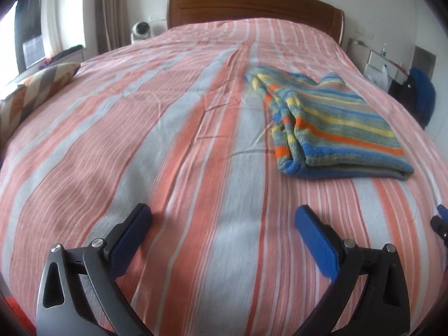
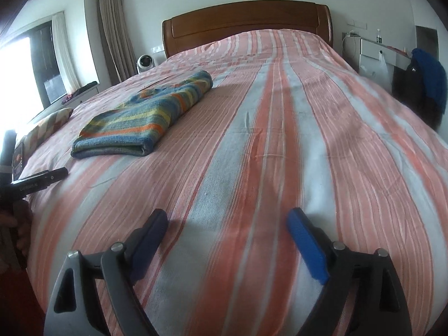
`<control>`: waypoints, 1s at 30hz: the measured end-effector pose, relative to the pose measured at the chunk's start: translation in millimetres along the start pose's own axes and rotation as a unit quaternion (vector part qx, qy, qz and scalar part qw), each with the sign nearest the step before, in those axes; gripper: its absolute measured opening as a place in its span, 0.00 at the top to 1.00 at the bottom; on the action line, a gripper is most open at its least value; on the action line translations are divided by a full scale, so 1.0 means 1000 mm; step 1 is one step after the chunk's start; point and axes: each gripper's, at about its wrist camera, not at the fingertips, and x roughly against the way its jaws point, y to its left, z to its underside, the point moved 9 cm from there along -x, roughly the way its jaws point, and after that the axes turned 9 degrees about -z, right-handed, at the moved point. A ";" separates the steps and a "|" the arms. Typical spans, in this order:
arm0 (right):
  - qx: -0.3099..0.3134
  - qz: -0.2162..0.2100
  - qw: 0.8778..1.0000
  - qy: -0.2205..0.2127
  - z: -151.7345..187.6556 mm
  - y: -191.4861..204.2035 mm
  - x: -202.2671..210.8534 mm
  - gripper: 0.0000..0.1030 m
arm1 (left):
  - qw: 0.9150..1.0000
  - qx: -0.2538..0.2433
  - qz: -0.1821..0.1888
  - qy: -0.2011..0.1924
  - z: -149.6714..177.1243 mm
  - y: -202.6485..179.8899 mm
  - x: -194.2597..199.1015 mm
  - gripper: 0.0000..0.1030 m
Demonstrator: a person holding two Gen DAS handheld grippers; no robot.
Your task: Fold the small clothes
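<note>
Both fisheye views look from the bed's foot end toward the far brown wooden headboard (image 1: 254, 8), tilted down, low over the pink-and-grey striped bedspread (image 1: 168, 140). The left wrist view sits further left — the folded blue, yellow and orange striped knit garment (image 1: 333, 123) lies to its right; the right wrist view has it on the left. Both share bedspread, garment and headboard.

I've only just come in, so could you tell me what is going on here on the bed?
A person is folding small clothes with a gripper in each hand. A striped knit garment lies folded flat on the striped bedspread. Neither gripper holds it: the left gripper and the right gripper both hover over bare bedspread, on the near side of the garment, jaws open with nothing between them. The fold looks finished.
</note>
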 end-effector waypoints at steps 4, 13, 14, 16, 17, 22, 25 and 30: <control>0.002 0.002 1.000 -0.001 0.001 0.001 0.001 0.15 | 1.000 -0.002 -0.002 -0.001 0.001 0.000 -0.001 0.01; 0.005 0.007 1.000 0.000 0.002 0.003 0.002 0.15 | 1.000 -0.002 -0.002 -0.001 0.001 0.000 -0.001 0.01; 0.006 0.007 1.000 0.000 0.002 0.003 0.002 0.15 | 1.000 -0.002 -0.002 -0.001 0.001 0.001 -0.002 0.01; 0.006 0.007 1.000 0.000 0.002 0.003 0.002 0.15 | 1.000 -0.002 -0.002 -0.001 0.001 0.000 -0.002 0.01; 0.006 0.007 1.000 0.000 0.002 0.003 0.002 0.15 | 1.000 -0.002 -0.001 -0.001 0.001 0.001 -0.002 0.01; 0.006 0.007 1.000 0.000 0.002 0.003 0.002 0.14 | 1.000 -0.002 -0.001 -0.001 0.001 0.000 -0.002 0.01; 0.006 0.007 1.000 0.000 0.002 0.003 0.002 0.14 | 1.000 -0.002 -0.002 -0.001 0.001 0.000 -0.002 0.01; 0.006 0.007 1.000 0.000 0.002 0.003 0.002 0.14 | 1.000 -0.002 -0.002 -0.001 0.002 0.000 -0.002 0.01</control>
